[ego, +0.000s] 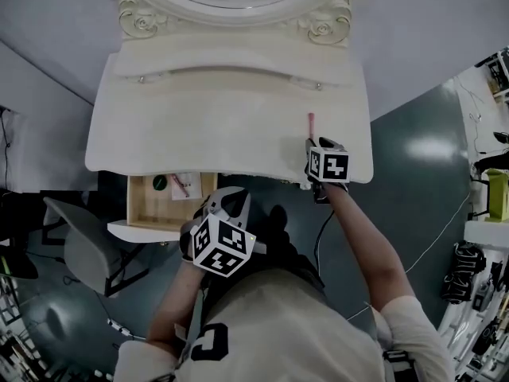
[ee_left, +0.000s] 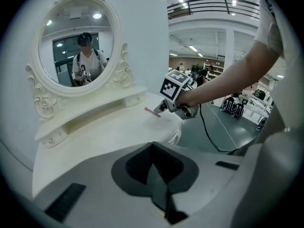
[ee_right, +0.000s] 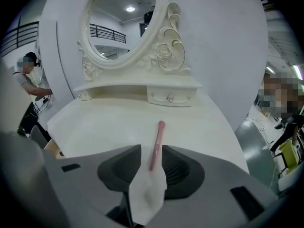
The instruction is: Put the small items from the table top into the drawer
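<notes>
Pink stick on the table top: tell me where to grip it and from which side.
Grip the pink stick at its near end, across its width, coming down from the front edge of the table. It lies flat, pointing away in line with the right gripper, its near end between the open fingers, so closing there should pinch it squarely.

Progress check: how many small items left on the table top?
1: a pink stick on the table top, right side, near end between the jaws of the open right gripper. The gripper may hide more.
</notes>
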Demonstrator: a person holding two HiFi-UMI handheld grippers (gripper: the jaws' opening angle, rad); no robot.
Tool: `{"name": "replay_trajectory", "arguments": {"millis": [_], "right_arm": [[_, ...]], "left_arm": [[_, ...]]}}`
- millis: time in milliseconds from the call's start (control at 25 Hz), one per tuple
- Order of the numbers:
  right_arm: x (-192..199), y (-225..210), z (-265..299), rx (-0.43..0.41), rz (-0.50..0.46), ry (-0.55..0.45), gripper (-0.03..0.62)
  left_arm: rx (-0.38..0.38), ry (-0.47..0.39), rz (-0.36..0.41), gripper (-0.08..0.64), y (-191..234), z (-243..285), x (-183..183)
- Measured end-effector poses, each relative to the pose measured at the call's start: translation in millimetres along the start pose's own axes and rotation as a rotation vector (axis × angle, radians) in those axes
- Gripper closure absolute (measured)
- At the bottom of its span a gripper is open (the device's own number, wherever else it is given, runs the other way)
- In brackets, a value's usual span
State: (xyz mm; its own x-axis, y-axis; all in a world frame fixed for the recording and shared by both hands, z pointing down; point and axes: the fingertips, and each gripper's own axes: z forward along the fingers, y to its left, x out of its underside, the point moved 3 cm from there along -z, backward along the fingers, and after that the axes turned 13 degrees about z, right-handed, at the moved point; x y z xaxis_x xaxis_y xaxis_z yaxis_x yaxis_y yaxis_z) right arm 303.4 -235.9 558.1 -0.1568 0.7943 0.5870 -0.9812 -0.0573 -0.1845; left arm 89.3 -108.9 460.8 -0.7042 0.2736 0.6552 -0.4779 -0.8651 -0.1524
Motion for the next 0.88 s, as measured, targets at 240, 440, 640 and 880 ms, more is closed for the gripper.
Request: {"name": "replay_trajectory", "arguments": {"millis": [240, 440, 640, 880], "right_arm": [[-7, -14, 22, 0.026, 0.013, 0.065, 0.466], [7, -19, 31, 0.042, 0.028, 0.121, 0.465], [8, -14, 33, 0.055, 0.006, 0.131, 0.466], [8, -7, 34, 0.027, -0.052, 0.146, 0.519]], "left_arm": [[-0.018, 0.022, -0.028, 0.505, 7, 11, -4], [-0.028, 0.025, -0.050, 0.505, 9, 10, 3], [-0.038, 0.029, -0.064, 0.505, 8, 4, 13], [-0.052, 0.038, -0.072, 0.505, 2, -5, 22]]}}
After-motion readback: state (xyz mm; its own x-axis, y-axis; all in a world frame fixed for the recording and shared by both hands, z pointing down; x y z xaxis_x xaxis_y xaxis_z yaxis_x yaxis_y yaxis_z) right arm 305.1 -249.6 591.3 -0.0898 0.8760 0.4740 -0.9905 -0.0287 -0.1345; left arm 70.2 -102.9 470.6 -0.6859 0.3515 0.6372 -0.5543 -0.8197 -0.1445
